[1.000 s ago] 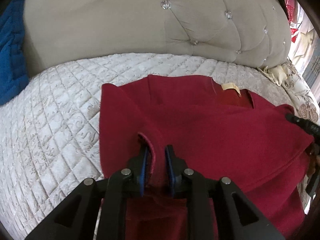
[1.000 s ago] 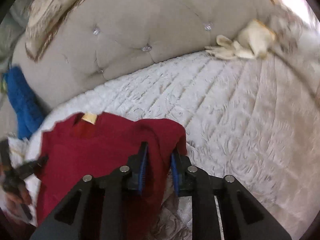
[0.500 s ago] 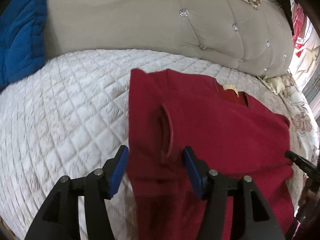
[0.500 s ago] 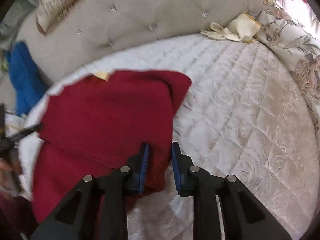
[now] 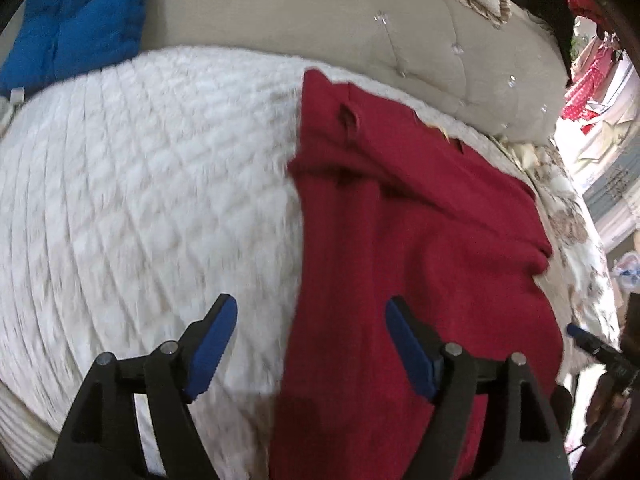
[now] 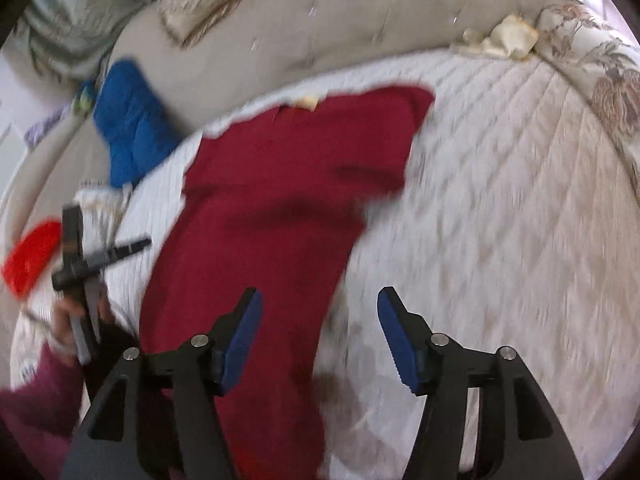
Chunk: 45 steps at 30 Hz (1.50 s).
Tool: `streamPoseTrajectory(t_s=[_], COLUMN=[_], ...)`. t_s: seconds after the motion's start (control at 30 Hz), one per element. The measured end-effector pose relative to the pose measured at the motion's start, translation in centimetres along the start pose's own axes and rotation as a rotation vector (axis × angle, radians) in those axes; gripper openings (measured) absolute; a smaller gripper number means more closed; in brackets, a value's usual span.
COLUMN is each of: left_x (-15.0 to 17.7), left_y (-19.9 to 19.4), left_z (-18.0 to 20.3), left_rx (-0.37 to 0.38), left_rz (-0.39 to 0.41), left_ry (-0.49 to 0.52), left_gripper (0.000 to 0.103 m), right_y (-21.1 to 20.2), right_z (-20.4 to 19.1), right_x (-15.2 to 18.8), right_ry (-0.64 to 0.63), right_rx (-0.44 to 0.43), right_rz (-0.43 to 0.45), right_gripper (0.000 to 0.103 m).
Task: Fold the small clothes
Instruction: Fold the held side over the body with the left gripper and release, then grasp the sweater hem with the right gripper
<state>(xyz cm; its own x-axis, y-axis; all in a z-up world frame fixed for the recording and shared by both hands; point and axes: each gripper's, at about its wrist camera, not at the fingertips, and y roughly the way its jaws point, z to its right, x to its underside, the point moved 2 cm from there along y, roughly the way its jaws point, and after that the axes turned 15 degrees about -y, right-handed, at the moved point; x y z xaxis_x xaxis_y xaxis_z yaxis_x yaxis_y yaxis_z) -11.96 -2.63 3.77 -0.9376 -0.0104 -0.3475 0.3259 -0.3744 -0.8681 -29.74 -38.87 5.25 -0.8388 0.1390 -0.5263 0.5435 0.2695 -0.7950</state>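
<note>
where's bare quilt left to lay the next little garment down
Bare quilt runs left of the red garment, bordered by the headboard and blue cloth. A second bare patch lies right of it, up to the floral pillow. The middle is taken.

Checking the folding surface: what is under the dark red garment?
The dark red knit garment lies on a white quilted bedcover, which shows all around it. The part beneath the garment is covered.
</note>
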Motion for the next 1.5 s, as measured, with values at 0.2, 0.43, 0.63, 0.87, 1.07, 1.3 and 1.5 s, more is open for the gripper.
streamPoseTrajectory(t_s=[0.2,0.43,0.63,0.87,1.07,1.3,1.5], left_x=[4.2,7.8,10.1,11.8,12.4,12.2,13.0], left_y=[-1.4,-0.9,-0.3,1.3,0.8,-4.7,-6.4], left_z=[-0.5,-1.8,-2.1,-1.9,-1.5,-0.7,-1.9], left_rx=[-0.061,-0.134,-0.150,-0.143,-0.102,0.018,0.023], left_rz=[-0.027,-0.114,-0.168,-0.230,-0.222,-0.166,-0.173], left_ry=[0.074,0.084,0.110,0.092,0.090,0.154,0.161], left_gripper=[0.080,0.080,0.080,0.080,0.033,0.007,0.007], right_y=[0.7,2.0,2.6,3.2,3.1,-1.2,-1.6], right_z=[-2.2,-3.6,-4.7,-4.7,-5.3,-7.5,-8.6], right_x=[5.0,8.4,9.6,10.1,10.2,9.3,11.6], right_ry=[-0.022,-0.015,-0.014,0.037,-0.016,-0.069,-0.072], right_rx=[-0.034,-0.064,-0.131,-0.149,-0.112,-0.218,-0.277], right_rz=[-0.086,-0.131,-0.162,-0.135,-0.111,-0.063,-0.144], right_gripper=[0.043,0.045,0.045,0.037,0.000,0.000,0.000])
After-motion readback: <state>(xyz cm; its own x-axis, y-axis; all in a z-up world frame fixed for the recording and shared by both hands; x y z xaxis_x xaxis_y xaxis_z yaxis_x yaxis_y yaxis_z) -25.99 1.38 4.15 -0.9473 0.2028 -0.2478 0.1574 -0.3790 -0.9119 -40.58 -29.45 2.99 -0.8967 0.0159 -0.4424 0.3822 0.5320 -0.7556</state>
